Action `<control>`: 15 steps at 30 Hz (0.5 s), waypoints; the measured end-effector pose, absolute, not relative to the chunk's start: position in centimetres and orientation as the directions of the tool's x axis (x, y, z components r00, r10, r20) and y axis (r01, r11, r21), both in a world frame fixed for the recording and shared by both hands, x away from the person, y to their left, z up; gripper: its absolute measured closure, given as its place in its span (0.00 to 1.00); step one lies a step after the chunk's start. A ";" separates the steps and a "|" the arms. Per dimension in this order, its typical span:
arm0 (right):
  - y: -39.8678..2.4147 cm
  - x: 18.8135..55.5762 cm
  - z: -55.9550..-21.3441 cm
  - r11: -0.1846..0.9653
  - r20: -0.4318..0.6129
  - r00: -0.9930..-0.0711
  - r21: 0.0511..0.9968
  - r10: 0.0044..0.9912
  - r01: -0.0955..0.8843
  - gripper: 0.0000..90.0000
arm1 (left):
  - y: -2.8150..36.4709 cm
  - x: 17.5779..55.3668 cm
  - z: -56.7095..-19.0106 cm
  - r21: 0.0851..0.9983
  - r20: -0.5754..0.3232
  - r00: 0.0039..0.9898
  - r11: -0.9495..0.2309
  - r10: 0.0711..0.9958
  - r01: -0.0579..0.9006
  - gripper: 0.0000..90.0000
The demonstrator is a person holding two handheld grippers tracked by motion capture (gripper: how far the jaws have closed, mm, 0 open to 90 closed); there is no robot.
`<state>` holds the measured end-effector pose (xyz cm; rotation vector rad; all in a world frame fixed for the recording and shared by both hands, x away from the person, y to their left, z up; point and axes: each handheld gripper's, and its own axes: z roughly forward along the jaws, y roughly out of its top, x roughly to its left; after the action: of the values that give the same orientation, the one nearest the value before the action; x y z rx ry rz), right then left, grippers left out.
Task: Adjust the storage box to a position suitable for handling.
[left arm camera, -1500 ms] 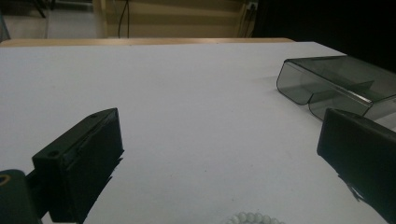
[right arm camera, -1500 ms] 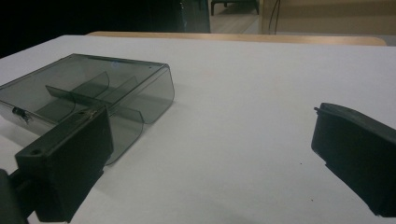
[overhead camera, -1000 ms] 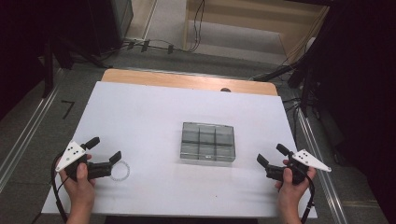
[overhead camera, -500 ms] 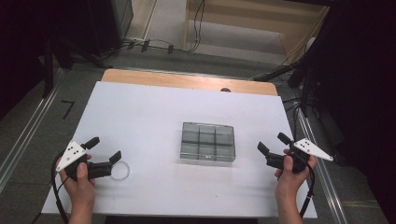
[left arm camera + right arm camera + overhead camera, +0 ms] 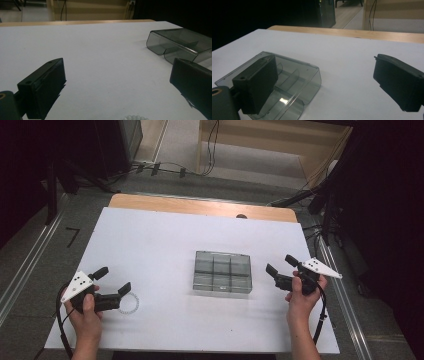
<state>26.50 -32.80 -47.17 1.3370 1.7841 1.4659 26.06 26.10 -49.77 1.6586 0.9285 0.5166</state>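
Smoke-grey clear plastic: one compartment box (image 5: 223, 272), shallow, rectangular, divided into a grid of cells, lying flat near the middle of the surface (image 5: 165, 240). In the left gripper view the box (image 5: 178, 42) sits to the upper right, well apart from the tongs; in the right gripper view the box (image 5: 279, 82) lies low and left, its rounded corner and inner dividers plain, with one black jaw standing in front of it.

White surface: a plain sheet over a wooden top whose pale brown far edge (image 5: 200, 206) shows along the back.

Left tongs (image 5: 112, 281): held in the person's left hand (image 5: 85, 312) at the near left of the surface, jaws spread wide apart and grasping nothing, pointing toward the box. A grey three-cornered plate sits on top.

White beaded ring (image 5: 129, 303): a small loop lying flat on the surface just beside the left tongs, near their lower jaw; a bit of the ring (image 5: 135, 117) shows at the bottom edge of the left gripper view, between the jaws.

Right tongs (image 5: 281, 265): held in the person's right hand (image 5: 300, 292) at the right of the surface, jaws likewise spread and grasping nothing, near the box's right end but apart from it.

Black cables: one trails from each gripper toward the near edge.
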 end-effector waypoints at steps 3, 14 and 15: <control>-32.4 26.8 -47.5 -0.042 0.224 -0.424 0.916 0.877 0.399 0.06 | 26.0 26.2 -49.7 0.944 -0.138 0.591 -0.074 0.795 0.320 0.00; -30.8 28.1 -48.9 -0.003 0.251 -0.433 0.868 0.866 0.496 0.64 | 26.0 26.6 -49.7 0.933 -0.155 0.601 -0.083 0.784 0.349 0.00; -30.8 28.1 -48.9 -0.003 0.251 -0.433 0.868 0.866 0.496 0.64 | 26.0 26.6 -49.7 0.933 -0.155 0.601 -0.084 0.784 0.350 0.00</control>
<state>28.05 -30.80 -48.89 1.4084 1.9220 1.4155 26.63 26.02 -49.68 1.6809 0.9480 0.4716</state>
